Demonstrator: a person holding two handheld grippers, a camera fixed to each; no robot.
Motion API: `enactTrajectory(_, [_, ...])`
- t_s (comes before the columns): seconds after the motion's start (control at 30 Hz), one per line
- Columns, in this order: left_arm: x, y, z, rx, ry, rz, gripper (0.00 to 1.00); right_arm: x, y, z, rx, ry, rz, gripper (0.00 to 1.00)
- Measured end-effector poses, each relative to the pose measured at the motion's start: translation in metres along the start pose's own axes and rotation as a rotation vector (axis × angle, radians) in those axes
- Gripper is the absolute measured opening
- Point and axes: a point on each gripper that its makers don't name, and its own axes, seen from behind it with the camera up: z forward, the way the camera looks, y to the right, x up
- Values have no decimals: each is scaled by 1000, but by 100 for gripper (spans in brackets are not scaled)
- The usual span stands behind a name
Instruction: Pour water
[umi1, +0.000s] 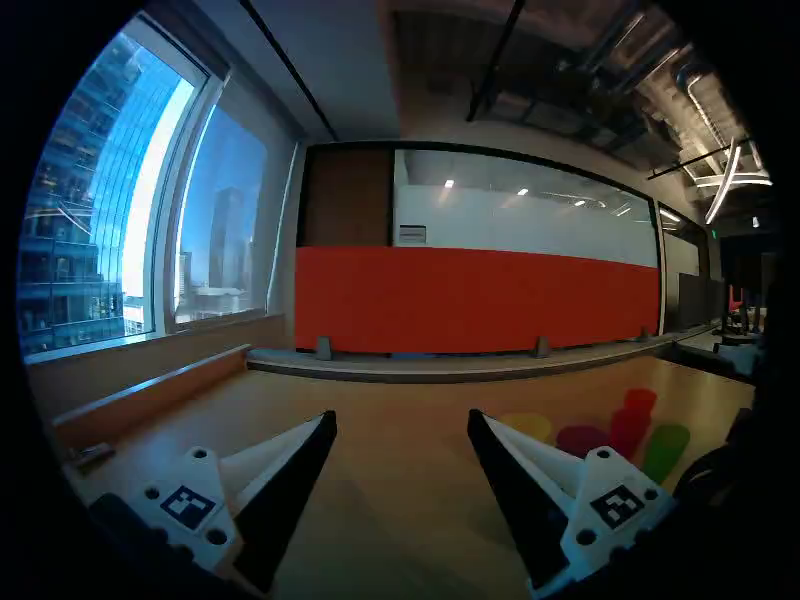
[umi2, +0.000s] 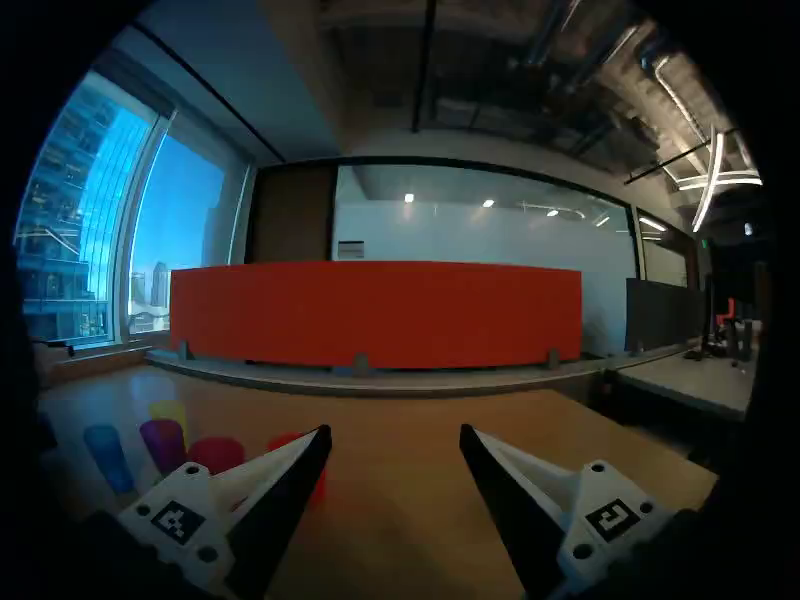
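**Both claws spread wide, cups grouped off to one side**

In the left gripper view the cups stood near the right edge of the wooden table, dim and overlapping. Four could be counted: yellow, magenta, red and green, the green one cut off by a dark shape at the rim. In the right gripper view the cups stood low on the left: blue, purple, yellow, pink, and a red cup half hidden behind a finger. That made five, though the blur left the count unsure. They looked like smooth, tapered plastic tumblers. The left gripper and the right gripper each had two white wedge fingers with black inner faces, spread wide with nothing between them. A long orange panel ran behind the table.
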Motion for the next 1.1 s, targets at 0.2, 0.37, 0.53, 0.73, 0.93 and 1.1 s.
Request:
enactTrajectory(0.2, [26,3,7,-13,3,17,97,20,-1,0,21,-27,17,99])
enactTrajectory(0.37, [49,6,9,-32,1,34,97,41,-1,0,33,-45,36,99])
enactTrajectory(0.53, [69,9,11,-49,2,66,97,67,-1,3,45,-46,40,99])
enactTrajectory(0.73, [89,10,11,-58,-5,96,97,95,-2,5,52,-39,35,99])
enactTrajectory(0.93, [111,9,13,-69,-13,91,97,122,-7,4,71,-28,27,99])
enactTrajectory(1.1, [130,8,15,-77,-15,95,97,140,-9,5,79,-26,27,99])
